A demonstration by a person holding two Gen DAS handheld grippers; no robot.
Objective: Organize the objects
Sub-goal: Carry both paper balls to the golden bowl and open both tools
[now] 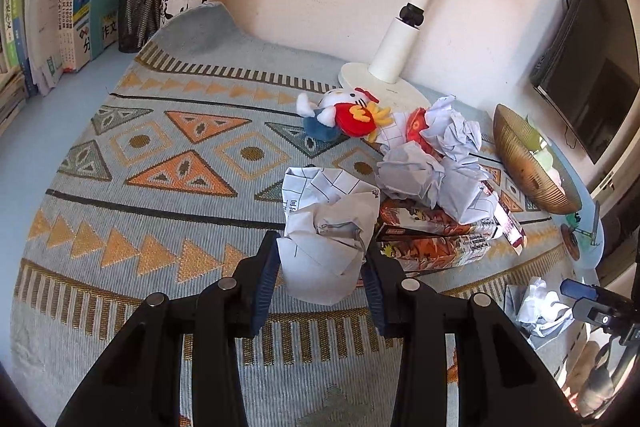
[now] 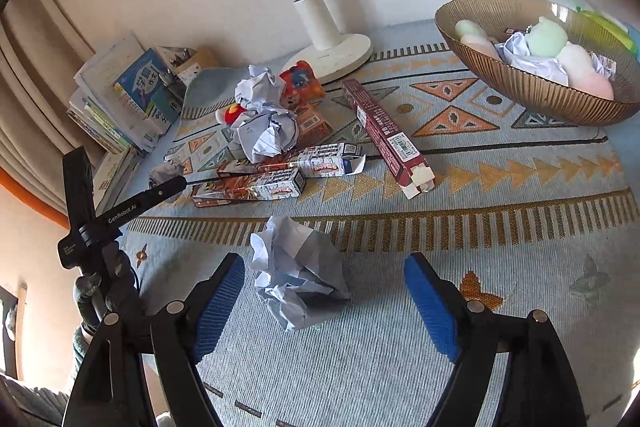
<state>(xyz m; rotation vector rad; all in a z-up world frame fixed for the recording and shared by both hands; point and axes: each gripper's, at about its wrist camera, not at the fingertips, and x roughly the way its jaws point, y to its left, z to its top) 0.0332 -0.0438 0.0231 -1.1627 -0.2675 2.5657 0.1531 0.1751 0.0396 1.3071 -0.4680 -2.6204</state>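
My left gripper (image 1: pixel 322 267) is shut on a crumpled paper ball (image 1: pixel 326 231) and holds it over the patterned mat. My right gripper (image 2: pixel 324 291) is open, its blue pads on either side of another crumpled paper ball (image 2: pixel 298 283) that lies on the mat between them, nearer the left pad. More paper balls (image 1: pixel 436 163) lie in a heap with snack boxes (image 1: pixel 432 239) and a plush toy (image 1: pixel 344 113). A gold bowl (image 2: pixel 532 95) at the right holds soft toys and paper.
A white lamp base (image 1: pixel 380 83) stands at the back by the wall. Books (image 1: pixel 68 15) and a mesh pen holder (image 1: pixel 138 15) stand at the back left. A long maroon box (image 2: pixel 386 137) lies on the mat. A monitor (image 1: pixel 592 75) is at the right.
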